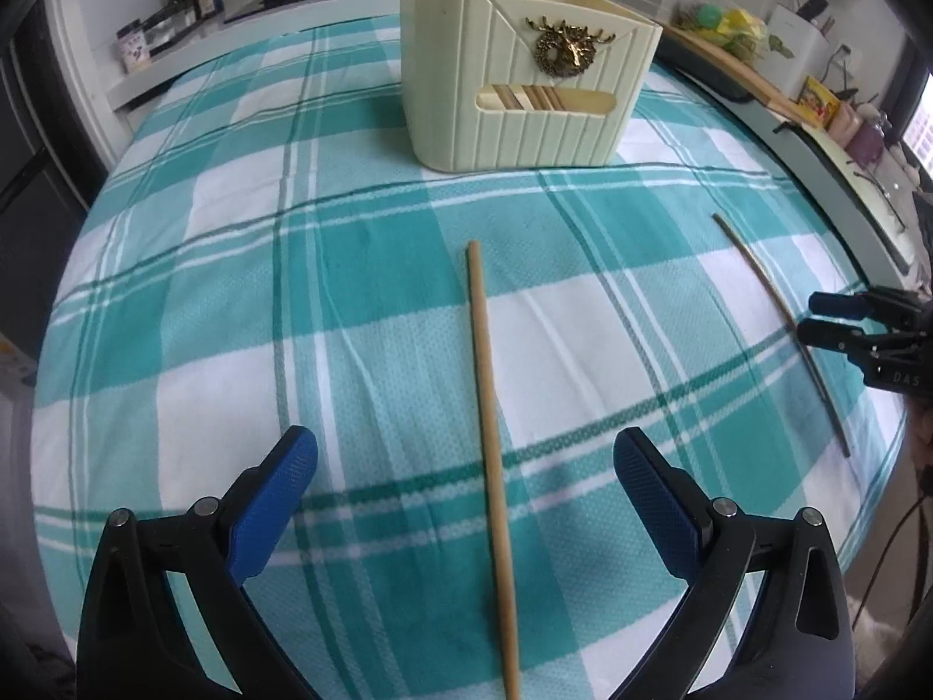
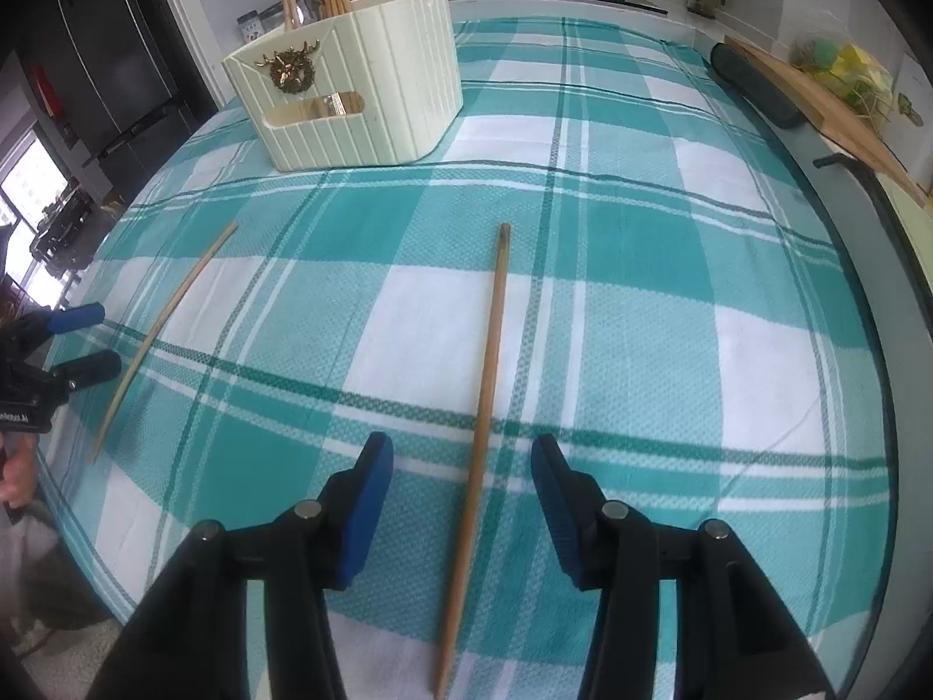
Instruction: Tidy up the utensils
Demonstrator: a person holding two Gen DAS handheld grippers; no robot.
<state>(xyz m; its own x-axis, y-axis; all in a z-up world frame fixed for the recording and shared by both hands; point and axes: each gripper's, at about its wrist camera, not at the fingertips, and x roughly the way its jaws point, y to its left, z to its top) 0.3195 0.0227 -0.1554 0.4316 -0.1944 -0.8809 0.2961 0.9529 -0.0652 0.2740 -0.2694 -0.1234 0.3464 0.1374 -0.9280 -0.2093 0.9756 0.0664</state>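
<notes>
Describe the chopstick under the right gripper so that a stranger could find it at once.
Start at the cream utensil holder on the teal checked cloth. Two chopsticks lie loose in front of it. This chopstick is the darker brown one, lying between the right gripper's open blue fingers; the paler chopstick lies nearer the left gripper.

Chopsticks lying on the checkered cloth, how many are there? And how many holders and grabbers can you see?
Chopsticks lying loose on the cloth: 2, a lighter chopstick and a darker chopstick
Cream utensil holder, already holding some sticks: 1
Grippers, both with jaws apart and nothing pinched: 2, left gripper and right gripper
Total: 5
</notes>
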